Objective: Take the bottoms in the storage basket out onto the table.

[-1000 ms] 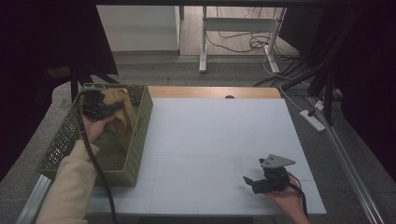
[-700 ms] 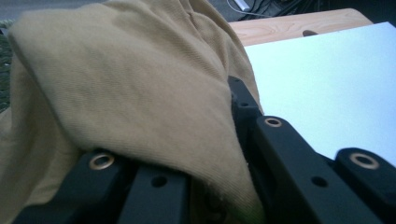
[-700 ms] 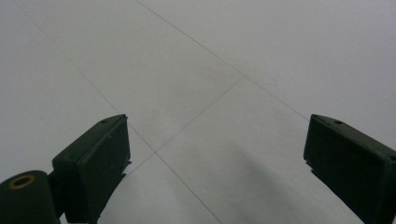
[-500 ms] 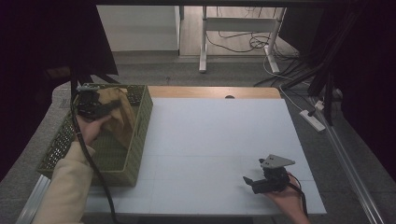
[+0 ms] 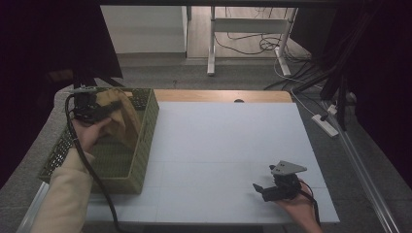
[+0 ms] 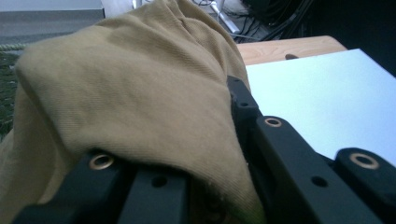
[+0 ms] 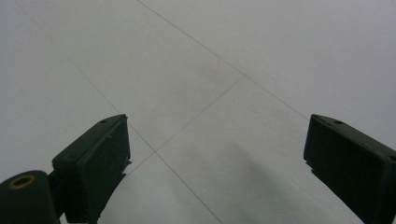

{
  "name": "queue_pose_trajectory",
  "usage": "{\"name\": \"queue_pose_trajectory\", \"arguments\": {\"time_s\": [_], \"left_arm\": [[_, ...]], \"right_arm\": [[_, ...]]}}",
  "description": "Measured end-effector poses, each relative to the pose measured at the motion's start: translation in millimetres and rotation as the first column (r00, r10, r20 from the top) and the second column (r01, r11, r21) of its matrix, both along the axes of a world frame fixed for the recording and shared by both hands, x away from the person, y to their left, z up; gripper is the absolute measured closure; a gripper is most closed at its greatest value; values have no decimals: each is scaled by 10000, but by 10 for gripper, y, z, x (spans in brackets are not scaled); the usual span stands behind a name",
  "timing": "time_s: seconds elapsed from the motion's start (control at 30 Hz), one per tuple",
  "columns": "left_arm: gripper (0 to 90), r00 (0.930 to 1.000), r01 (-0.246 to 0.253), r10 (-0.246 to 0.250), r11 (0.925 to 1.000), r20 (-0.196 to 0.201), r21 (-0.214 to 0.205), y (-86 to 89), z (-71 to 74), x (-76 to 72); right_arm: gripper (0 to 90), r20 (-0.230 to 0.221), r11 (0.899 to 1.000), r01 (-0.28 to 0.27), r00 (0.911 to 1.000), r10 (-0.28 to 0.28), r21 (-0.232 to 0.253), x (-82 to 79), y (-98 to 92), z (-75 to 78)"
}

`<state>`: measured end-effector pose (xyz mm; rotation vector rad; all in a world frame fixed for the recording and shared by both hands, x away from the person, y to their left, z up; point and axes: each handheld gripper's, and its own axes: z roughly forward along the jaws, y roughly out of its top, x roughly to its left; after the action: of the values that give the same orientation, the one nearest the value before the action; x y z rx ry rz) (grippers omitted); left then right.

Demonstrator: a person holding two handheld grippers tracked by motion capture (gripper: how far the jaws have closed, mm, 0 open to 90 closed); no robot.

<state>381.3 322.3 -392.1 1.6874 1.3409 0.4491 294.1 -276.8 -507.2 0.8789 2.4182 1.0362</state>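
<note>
The left claw (image 5: 104, 115) is clamped on a tan cloth (image 5: 121, 119), holding it up over the far end of the green basket (image 5: 145, 141). The cloth looks light, soft and limp, so it will likely sag and drape from wherever it is pinched; a bunched fold gives the surest hold. Nothing else can be made out inside the basket. The right claw (image 5: 260, 189) rests apart on the white surface (image 5: 228, 141), well away from the basket.

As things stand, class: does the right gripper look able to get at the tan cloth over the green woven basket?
Probably yes: the right gripper rests open, with bare white table between it and the tan cloth, though the left gripper already grips that cloth at the green woven basket.
</note>
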Motion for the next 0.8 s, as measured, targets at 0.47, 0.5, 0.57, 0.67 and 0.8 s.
{"name": "queue_pose_trajectory", "arguments": {"time_s": [0.47, 0.5, 0.57, 0.67, 0.8], "left_arm": [[813, 9993, 42, -31, 9995, 383, -300, 31, 120, -84], [813, 9991, 45, -32, 9995, 411, -320, 32, 127, -90], [813, 9989, 59, -41, 9992, 465, -396, 35, 141, -101], [813, 9984, 79, -56, 9991, 555, -419, 35, 167, -118], [813, 9979, 109, -79, 9988, 645, -471, 33, 199, -133]], "right_arm": [[70, 21, 10000, 16, 10000, -16, -6, -1, -1, 2], [70, 26, 10000, 19, 10000, -19, -5, -1, -2, 2], [70, 24, 10000, 13, 10000, -13, -4, 0, -1, 1], [70, 20, 10000, 15, 10000, -15, -20, 0, 1, -1], [70, 24, 10000, 23, 10000, -23, -24, -1, 0, 0]]}}
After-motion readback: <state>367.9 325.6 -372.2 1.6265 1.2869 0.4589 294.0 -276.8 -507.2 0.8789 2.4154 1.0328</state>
